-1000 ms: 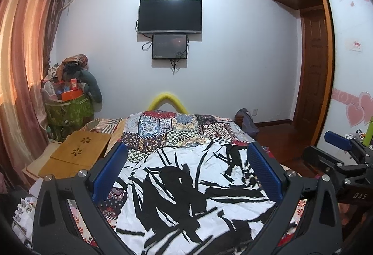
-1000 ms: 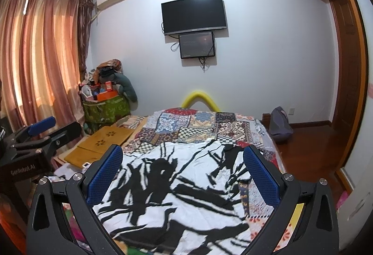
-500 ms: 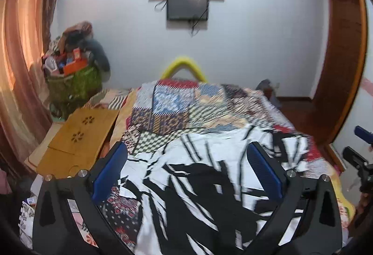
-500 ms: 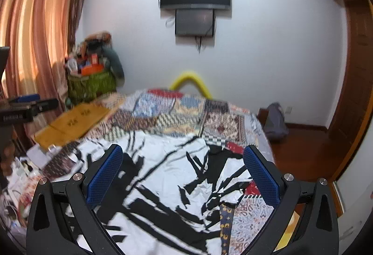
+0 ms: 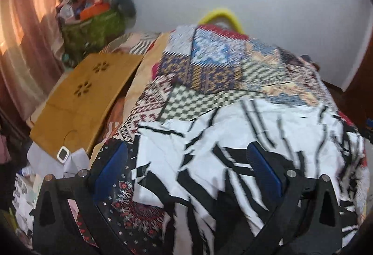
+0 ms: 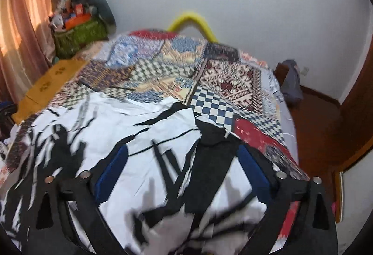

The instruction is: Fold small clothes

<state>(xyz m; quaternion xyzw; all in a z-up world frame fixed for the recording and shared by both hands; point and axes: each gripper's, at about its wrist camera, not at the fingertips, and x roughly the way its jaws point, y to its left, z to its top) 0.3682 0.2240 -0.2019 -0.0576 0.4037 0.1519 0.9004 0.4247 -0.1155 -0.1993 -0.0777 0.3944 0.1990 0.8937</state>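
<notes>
Both grippers (left (image 5: 186,171) wide, right (image 6: 184,168) closing, empty) now nearer the garment (image 6: 144,129).

The garment (image 5: 233,150) lies on the bed (image 5: 209,64), toward 6 o'clock. A board (image 5: 81,101) lies at 9 o'clock; a basket (image 5: 93,26) at 11.

Garments: you have one black-and-white garment (image 5: 244,138)
Quilts: one patchwork quilt (image 6: 221,82)
Boards: one wooden board (image 5: 79,96)

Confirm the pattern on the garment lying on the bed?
White with bold black streaks, on the garment; clearest in the right wrist view.
</notes>
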